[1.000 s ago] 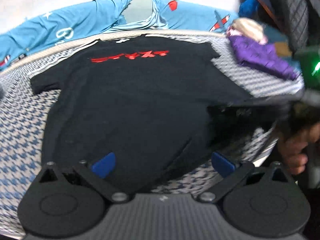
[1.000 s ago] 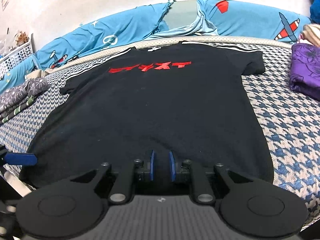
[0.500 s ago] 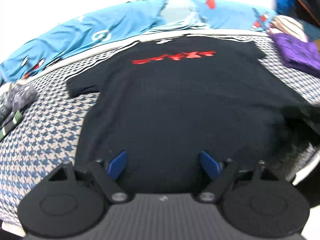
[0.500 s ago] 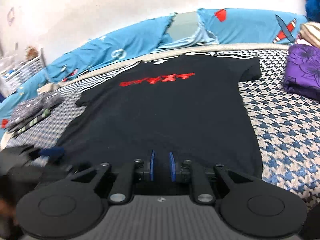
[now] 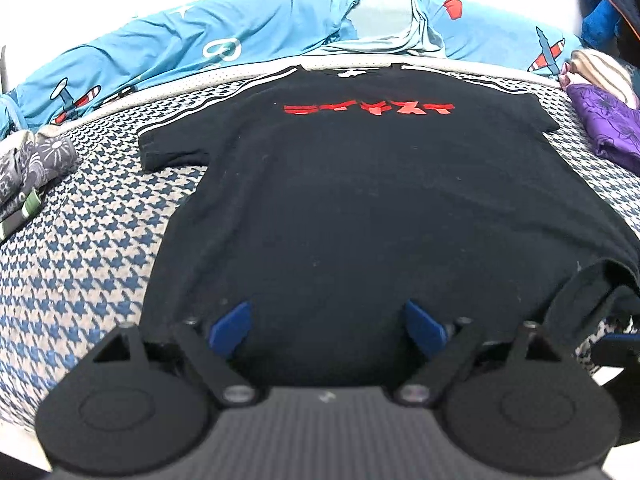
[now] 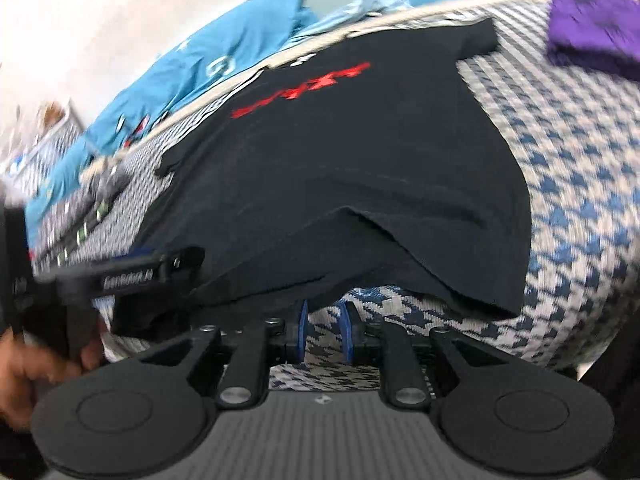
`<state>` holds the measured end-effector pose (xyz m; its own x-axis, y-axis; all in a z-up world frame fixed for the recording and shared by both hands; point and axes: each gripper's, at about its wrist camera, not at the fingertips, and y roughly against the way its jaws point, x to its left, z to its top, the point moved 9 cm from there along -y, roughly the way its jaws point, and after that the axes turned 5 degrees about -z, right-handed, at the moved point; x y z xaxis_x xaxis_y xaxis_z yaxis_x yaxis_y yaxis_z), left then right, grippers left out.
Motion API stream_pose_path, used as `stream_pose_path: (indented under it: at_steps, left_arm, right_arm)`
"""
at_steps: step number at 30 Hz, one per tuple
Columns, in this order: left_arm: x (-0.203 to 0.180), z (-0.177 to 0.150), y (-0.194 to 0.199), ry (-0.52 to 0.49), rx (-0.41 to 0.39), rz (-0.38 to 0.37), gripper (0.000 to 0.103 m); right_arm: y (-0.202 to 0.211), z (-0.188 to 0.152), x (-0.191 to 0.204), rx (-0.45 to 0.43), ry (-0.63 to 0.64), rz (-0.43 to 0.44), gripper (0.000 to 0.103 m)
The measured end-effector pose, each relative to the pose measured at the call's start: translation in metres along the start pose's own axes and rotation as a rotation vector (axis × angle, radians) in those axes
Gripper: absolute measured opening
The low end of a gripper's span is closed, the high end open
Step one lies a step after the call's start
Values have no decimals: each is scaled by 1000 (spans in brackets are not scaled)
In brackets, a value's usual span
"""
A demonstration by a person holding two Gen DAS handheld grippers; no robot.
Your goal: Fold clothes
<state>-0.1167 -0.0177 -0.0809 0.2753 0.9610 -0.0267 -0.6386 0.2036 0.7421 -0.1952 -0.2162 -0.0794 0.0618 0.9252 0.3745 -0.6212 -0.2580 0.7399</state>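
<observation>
Shirt: black T-shirt [image 5: 360,200] flat on bed [image 5: 80,248], hem lifted right.
Left hand-held gripper [image 5: 328,330]: spread.
Right hand-held gripper [image 6: 323,330]: nearly closed, pinching nothing.
Advice: grip both hem corners evenly.

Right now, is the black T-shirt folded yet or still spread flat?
Mostly spread. The black T-shirt lies front up on the bed, both sleeves out; only its hem is lifted and rumpled near the bed's edge.

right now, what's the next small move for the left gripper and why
Probably close the left gripper on the hem of the shirt: its jaws stand open over it, while the right gripper seems to hold its part pinched and lifted.
</observation>
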Motion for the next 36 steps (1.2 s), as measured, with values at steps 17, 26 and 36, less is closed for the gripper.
stream_pose_path:
  at_steps: [17, 26, 36]
  left_arm:
    - [10, 1, -1, 53, -2, -1, 91]
    - [40, -1, 7, 146, -12, 59, 91]
    - [71, -8, 13, 204, 20, 208, 97]
  right_arm:
    - [-9, 9, 4, -88, -32, -26, 4]
    - [17, 8, -8, -100, 37, -140, 3]
    - [30, -2, 2, -41, 105, -41, 7]
